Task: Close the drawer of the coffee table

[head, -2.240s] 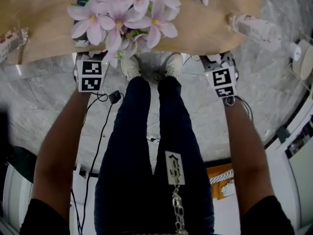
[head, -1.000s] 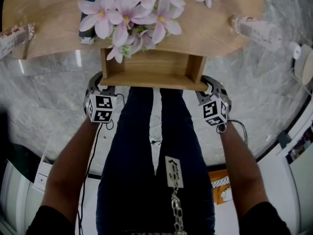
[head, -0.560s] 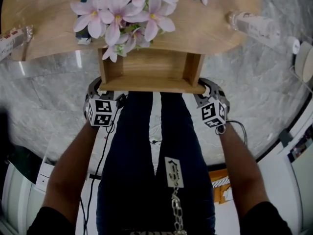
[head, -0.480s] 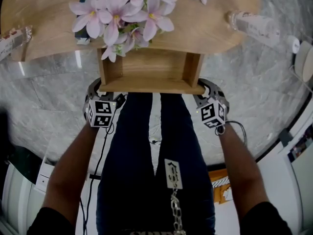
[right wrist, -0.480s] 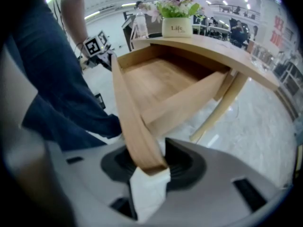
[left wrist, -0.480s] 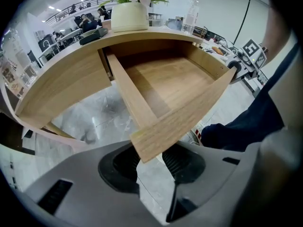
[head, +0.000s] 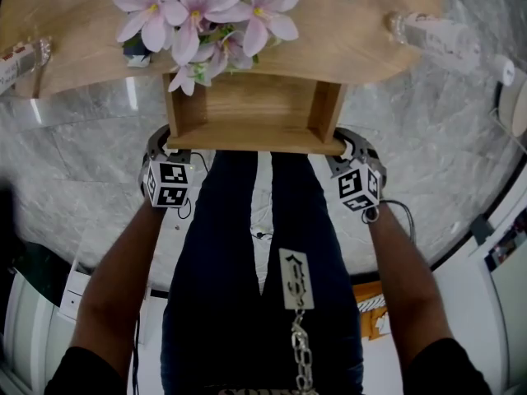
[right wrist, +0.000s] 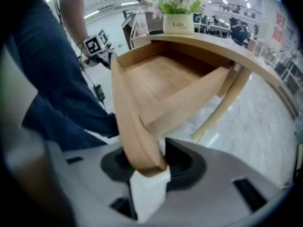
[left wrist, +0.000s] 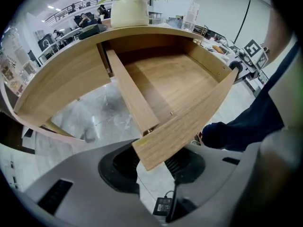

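Observation:
The wooden drawer point(head: 251, 105) stands pulled out of the coffee table point(head: 362, 44) toward me, and I see nothing in it. My left gripper point(head: 168, 149) is shut on the left end of the drawer's front panel point(head: 255, 141), and my right gripper point(head: 347, 150) is shut on its right end. In the left gripper view the panel's corner point(left wrist: 163, 145) sits between the dark pads of the left gripper point(left wrist: 152, 163). The right gripper view shows the panel's other end point(right wrist: 135, 141) wedged in the right gripper point(right wrist: 147, 165), with something white point(right wrist: 149, 193) just below it.
A vase of pink flowers point(head: 206, 15) stands on the tabletop above the drawer. One bottle point(head: 436, 35) lies at the table's right end and another point(head: 16, 60) at its left. The person's legs point(head: 247, 245) are right behind the drawer front. Cables trail on the marble floor point(head: 82, 171).
The drawer was shut 2.2 s ago and now stands pulled out, with both grippers drawn back at its front panel. Over the last second nothing has visibly moved.

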Available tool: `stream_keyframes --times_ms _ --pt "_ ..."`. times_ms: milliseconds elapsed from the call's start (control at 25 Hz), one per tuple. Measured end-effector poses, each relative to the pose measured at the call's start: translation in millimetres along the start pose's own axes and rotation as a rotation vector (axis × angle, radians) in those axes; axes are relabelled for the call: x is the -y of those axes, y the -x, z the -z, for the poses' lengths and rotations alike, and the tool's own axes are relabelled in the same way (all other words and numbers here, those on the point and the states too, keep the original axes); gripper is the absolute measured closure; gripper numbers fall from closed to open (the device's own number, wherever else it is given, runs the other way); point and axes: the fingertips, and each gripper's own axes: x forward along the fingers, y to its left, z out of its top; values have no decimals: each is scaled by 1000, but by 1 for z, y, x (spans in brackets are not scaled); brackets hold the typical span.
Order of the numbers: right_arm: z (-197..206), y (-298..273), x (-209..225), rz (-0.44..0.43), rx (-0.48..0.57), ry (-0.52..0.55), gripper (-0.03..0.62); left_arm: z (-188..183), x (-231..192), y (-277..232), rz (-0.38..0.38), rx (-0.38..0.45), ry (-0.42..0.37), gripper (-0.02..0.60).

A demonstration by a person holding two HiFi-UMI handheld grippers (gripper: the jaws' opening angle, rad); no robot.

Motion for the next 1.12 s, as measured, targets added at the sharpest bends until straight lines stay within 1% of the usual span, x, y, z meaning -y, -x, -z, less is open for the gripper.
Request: stream_keyframes --times_ms 240,440,600,840,1120 --pt "1 0 -1 3 5 -7 428 0 -1 0 -3 16 -11 424" --pt "-1 0 -6 -3 15 -11 428 3 -1 2 -8 6 -7 423" --pt "4 0 -6 0 -2 -13 428 4 1 1 -1 0 -20 425" --pt "2 0 -6 -1 0 0 428 4 1 1 4 4 -35 426" --pt "0 5 -5 -2 -1 -19 427 1 1 7 4 5 -29 425"
